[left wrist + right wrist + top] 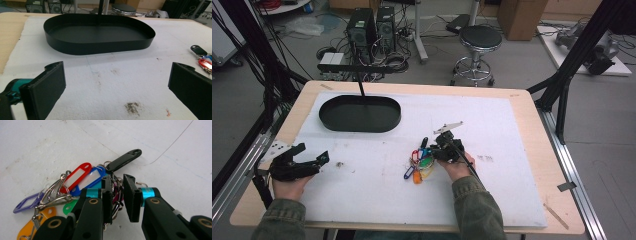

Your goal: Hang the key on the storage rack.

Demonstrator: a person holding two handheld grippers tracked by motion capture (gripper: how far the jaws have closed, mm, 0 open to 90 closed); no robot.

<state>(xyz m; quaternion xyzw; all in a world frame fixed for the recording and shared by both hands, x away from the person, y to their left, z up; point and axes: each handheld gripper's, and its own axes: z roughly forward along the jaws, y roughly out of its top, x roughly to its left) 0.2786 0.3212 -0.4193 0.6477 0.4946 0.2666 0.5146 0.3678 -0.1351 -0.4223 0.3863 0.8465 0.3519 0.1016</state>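
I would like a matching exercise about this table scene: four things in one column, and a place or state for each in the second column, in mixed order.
Things:
1. left tool
2. right tool
3. black oval tray
4. black key tag

Places or states:
A. far side of the white mat, nothing inside
B. jaws wide apart over bare mat
C. jaws nearly closed around the bunch of key rings
D. lies at the far edge of the bunch, beyond the jaws

Pairs: 1-B, 2-C, 3-A, 4-D

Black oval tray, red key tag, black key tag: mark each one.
Black oval tray [100, 45], left gripper view, on its front wall.
Red key tag [76, 177], right gripper view, on its white label window.
Black key tag [123, 160], right gripper view, mid-body.
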